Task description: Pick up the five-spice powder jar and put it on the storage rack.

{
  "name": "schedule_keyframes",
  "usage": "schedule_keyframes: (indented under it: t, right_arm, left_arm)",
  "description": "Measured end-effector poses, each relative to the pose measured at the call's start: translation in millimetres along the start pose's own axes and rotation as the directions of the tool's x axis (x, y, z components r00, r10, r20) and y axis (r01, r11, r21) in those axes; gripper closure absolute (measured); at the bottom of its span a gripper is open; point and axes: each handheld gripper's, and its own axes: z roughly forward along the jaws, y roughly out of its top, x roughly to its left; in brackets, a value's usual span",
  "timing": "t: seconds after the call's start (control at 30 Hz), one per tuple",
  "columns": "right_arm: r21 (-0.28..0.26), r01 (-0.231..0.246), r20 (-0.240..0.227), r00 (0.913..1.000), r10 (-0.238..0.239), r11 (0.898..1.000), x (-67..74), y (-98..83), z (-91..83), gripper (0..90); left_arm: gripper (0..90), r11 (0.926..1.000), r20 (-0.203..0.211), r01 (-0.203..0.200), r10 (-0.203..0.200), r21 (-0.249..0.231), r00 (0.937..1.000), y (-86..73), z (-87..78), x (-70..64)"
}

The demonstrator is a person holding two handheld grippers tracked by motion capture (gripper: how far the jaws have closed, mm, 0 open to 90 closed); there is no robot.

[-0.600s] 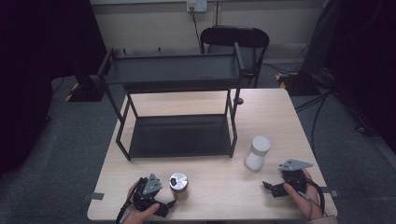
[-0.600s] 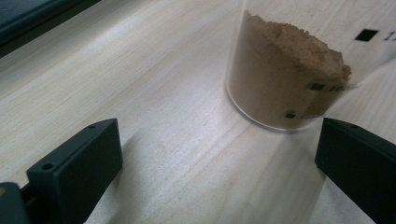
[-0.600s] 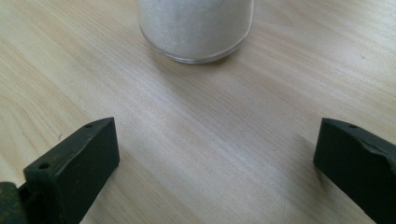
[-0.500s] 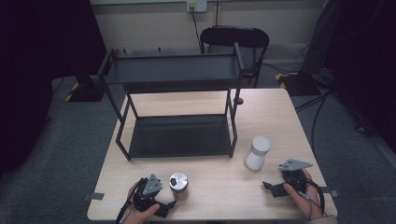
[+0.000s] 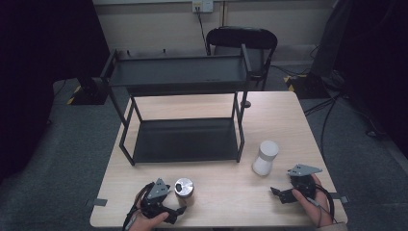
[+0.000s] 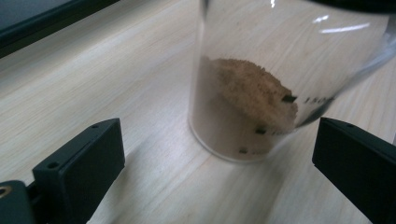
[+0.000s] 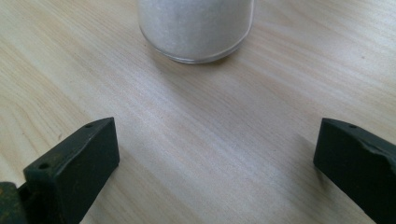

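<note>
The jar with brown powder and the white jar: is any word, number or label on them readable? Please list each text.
Jar with brown powder: dark printed marks low on the glass wall, cut off and blurred; not readable.
White jar: no text in sight.

Lab or test room, not a home: bare wooden worktop [image 5: 288, 120] on grey carpet, dark curtains at 9 and 3 o'clock, wall socket [image 5: 202, 6] and folding chair [image 5: 248, 41] at 12, cables [image 5: 332, 110] trailing across the floor.
</note>
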Motion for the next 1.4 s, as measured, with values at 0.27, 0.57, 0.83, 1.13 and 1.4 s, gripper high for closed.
schedule_keyframes:
  t: [0.27,0.57,0.83,1.13,1.4]
  right_arm:
    - [0.0,0.0,0.0,1.0,0.0,1.0,0.0,0.0,0.0,0.0]
    - [0.0,0.0,0.0,1.0,0.0,1.0,0.1,-0.1,0.0,0.0]
    - [0.0,0.0,0.0,1.0,0.0,1.0,0.1,-0.1,0.0,0.0]
    - [0.0,0.0,0.0,1.0,0.0,1.0,0.1,-0.1,0.0,0.0]
    - [0.0,0.0,0.0,1.0,0.0,1.0,0.1,-0.1,0.0,0.0]
  left_arm:
    - [1.5,0.9992,0.01,0.025,-0.025,-0.032,0.9996,-0.8,5.9,-0.3]
    - [4.9,0.9985,0.008,0.023,-0.022,-0.049,0.9997,0.4,11.9,-3.2]
    - [15.7,0.999,0.012,0.004,-0.003,-0.044,0.9999,2.3,17.5,-6.8]
    - [26.7,0.9982,0.006,-0.016,0.017,-0.058,0.9998,4.9,20.2,-12.0]
    - [29.7,0.9972,-0.011,-0.04,0.039,-0.064,0.9992,6.9,19.4,-16.0]
